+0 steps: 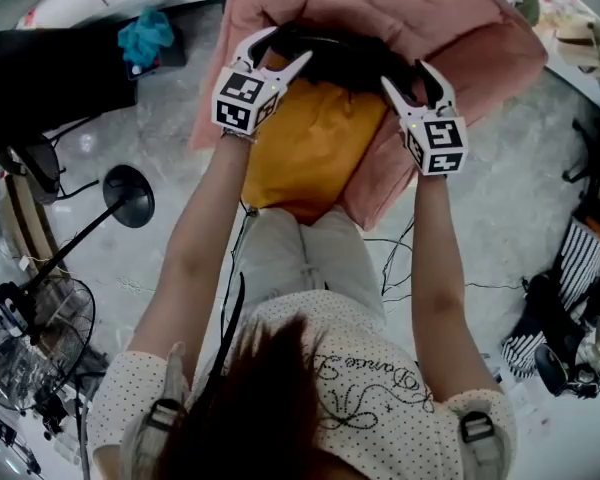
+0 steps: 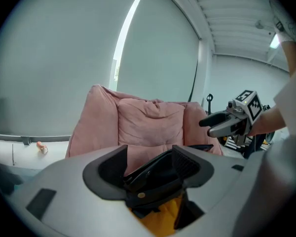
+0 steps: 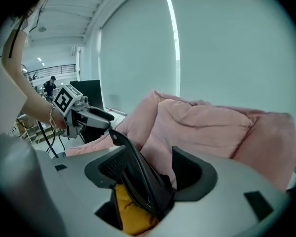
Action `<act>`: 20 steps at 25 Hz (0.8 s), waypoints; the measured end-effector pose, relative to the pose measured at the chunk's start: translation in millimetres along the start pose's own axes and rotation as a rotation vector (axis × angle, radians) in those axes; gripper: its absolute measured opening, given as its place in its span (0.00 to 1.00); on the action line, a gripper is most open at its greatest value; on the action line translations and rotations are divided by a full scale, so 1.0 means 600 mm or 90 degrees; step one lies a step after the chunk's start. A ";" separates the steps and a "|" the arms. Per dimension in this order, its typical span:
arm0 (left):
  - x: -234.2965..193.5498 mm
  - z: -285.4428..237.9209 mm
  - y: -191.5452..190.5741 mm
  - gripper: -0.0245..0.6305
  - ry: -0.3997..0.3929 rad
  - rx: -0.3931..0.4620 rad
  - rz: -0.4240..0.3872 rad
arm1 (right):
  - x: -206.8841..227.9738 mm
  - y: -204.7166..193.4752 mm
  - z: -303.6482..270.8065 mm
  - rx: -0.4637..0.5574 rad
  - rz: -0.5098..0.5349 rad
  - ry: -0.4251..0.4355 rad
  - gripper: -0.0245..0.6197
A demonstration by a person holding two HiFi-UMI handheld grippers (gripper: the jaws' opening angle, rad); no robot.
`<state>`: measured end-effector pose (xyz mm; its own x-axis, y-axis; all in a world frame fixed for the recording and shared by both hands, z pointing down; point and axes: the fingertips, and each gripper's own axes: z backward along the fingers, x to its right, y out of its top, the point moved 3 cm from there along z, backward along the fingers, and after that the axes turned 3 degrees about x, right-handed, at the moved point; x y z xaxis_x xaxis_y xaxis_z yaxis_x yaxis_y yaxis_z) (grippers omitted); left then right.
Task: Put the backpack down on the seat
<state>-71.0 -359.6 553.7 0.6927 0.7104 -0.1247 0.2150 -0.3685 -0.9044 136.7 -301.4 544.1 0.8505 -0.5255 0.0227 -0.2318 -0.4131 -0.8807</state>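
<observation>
Left gripper (image 1: 285,46) and right gripper (image 1: 402,74) gaped around black straps (image 1: 350,58) of the yellow fabric backpack (image 1: 310,143) on a pink cushioned seat (image 1: 450,28).

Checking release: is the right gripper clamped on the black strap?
No, the right gripper has its jaws wide apart; the black strap passes between them.

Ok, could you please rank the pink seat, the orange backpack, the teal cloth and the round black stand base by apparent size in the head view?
1. pink seat
2. orange backpack
3. teal cloth and round black stand base: these look about alike, so I will not rank them.
</observation>
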 end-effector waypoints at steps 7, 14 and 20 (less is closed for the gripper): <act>0.029 0.059 0.058 0.44 0.018 0.046 0.009 | -0.025 0.085 0.054 0.058 0.011 -0.009 0.41; 0.055 0.110 0.125 0.36 -0.007 0.088 0.007 | -0.050 0.164 0.113 0.116 -0.005 -0.011 0.26; 0.099 0.153 0.179 0.13 -0.021 0.108 -0.031 | -0.069 0.221 0.176 0.164 -0.001 -0.035 0.08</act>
<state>-70.0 -302.0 411.6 0.6611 0.7450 -0.0892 0.1267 -0.2281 -0.9654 120.9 -255.8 376.3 0.8771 -0.4803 0.0046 -0.1080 -0.2066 -0.9724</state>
